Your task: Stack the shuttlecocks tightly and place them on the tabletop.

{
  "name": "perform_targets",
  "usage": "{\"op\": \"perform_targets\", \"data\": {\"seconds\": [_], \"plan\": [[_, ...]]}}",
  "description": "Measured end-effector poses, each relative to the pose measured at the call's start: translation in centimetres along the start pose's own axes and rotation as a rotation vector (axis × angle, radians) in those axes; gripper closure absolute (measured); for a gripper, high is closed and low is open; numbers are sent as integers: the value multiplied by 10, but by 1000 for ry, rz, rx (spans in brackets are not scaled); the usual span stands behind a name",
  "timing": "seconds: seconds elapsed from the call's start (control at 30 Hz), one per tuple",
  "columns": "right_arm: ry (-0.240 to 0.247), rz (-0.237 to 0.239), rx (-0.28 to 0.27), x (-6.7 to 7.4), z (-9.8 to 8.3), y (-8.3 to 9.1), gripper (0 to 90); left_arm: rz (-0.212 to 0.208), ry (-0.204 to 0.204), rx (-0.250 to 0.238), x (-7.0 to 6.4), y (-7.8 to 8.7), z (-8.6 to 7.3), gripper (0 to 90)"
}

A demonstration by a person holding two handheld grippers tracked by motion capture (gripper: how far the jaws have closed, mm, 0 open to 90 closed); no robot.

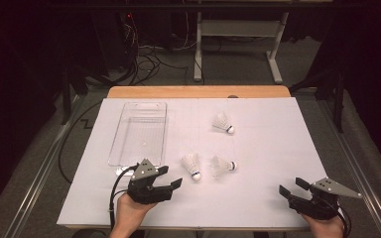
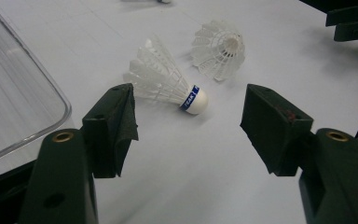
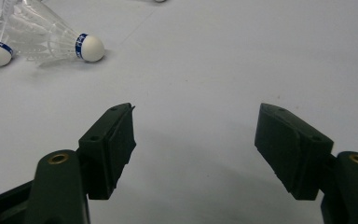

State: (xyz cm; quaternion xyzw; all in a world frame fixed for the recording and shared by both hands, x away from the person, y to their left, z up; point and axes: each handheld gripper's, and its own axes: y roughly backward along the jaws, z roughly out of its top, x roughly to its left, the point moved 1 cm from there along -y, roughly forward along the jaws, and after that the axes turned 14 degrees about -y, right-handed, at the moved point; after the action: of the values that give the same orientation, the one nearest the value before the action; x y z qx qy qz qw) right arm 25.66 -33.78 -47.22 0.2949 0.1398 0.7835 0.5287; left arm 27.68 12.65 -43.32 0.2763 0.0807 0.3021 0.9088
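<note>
Three white shuttlecocks lie on the white table. The nearest shuttlecock [image 1: 191, 166] [image 2: 168, 84], with a blue band at its cork, lies just ahead of my left gripper [image 1: 171, 177] [image 2: 189, 126], whose jaws stand wide apart and hold nothing. A second shuttlecock [image 1: 223, 166] [image 2: 219, 51] [image 3: 56, 37] lies a little to its right. The third shuttlecock [image 1: 223, 123] rests farther back. My right gripper [image 1: 290, 186] [image 3: 196, 140] sits near the table's front right, open over bare table, well away from the shuttlecocks.
A clear plastic tray [image 1: 139, 131] [image 2: 18, 93] stands at the left, just behind my left gripper. The white sheet [image 1: 258, 148] covers a wooden tabletop. Cables and table legs lie on the floor beyond the far edge.
</note>
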Motion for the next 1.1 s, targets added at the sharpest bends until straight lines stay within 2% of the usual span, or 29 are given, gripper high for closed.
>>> {"op": "perform_targets", "data": {"seconds": [0.43, 1.1], "plan": [[-3, 6, 2, 0, 0, 0, 288, 12, 16, 9, 2, -7, 6, 371], [-3, 8, 6, 0, 0, 0, 288, 5, 2, 33, 5, -18, 19, 372]]}}
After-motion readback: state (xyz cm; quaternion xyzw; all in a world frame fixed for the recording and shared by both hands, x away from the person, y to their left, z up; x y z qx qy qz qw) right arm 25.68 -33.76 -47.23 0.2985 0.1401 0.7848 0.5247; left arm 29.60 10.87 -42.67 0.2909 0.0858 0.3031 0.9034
